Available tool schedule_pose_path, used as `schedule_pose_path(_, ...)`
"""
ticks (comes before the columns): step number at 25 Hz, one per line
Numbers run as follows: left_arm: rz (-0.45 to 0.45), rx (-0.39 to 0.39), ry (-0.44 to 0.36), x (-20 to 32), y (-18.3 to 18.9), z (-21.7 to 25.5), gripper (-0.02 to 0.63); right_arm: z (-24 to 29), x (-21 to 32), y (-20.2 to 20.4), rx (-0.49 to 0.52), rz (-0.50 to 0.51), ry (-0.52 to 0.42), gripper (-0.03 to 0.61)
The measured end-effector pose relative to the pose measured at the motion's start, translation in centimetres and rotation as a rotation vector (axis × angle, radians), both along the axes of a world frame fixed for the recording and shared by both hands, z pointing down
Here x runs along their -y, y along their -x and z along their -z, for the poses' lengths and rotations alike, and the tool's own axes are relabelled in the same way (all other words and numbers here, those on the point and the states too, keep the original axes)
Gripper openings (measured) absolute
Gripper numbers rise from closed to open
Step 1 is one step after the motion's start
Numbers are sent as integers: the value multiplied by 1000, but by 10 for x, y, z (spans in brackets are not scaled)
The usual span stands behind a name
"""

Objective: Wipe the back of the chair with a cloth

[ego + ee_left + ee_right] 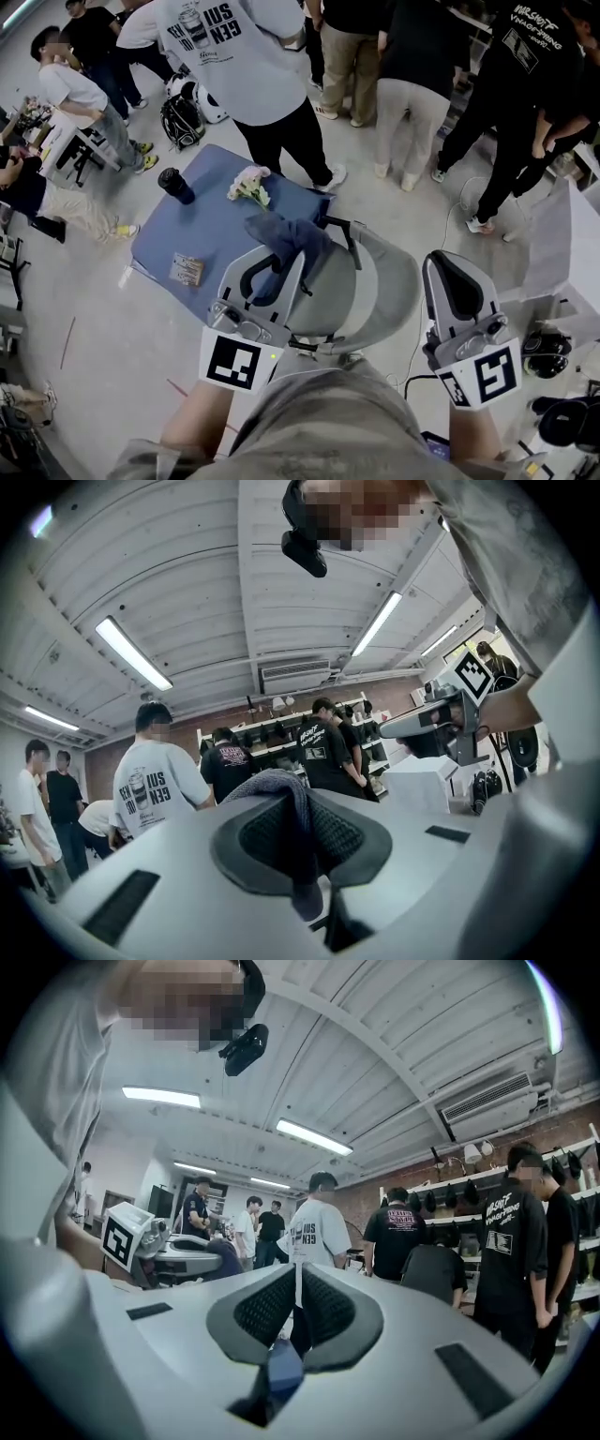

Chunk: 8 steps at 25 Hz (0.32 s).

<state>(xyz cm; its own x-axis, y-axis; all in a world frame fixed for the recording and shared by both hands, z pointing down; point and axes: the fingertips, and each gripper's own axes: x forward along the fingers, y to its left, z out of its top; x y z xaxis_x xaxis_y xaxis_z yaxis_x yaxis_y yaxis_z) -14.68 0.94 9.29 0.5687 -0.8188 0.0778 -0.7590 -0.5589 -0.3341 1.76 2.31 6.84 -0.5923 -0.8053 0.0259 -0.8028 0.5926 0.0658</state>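
Evidently left gripper (pixel 279 265) pinched cloth (pixel 287 238) at chair back (pixel 380 281), ready for wiping; right gripper (pixel 450 267) closed, empty, held aside.

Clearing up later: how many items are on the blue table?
3: black cup, far left; flower bunch, far edge; small packet, near edge. The cloth may hide more.

Blue cloth (pixel 286 239) in left gripper (pixel 279 264)

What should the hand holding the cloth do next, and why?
Probably lower the left gripper so the cloth presses on the chair back, then slide it along. Its jaws are clamped on the cloth, bunched by the grey rim; contact is unclear. The right gripper is shut and empty.
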Motion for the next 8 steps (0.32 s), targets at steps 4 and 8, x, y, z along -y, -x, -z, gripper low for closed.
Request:
schedule_pose_path(4, -13, 25, -8, 4, 1, -2, 44, -2, 4, 5, 2, 3, 15, 44)
schedule_pose_path(8, -9, 43, -9, 6, 4, -3, 44, -1, 5, 9, -9, 6, 15, 44)
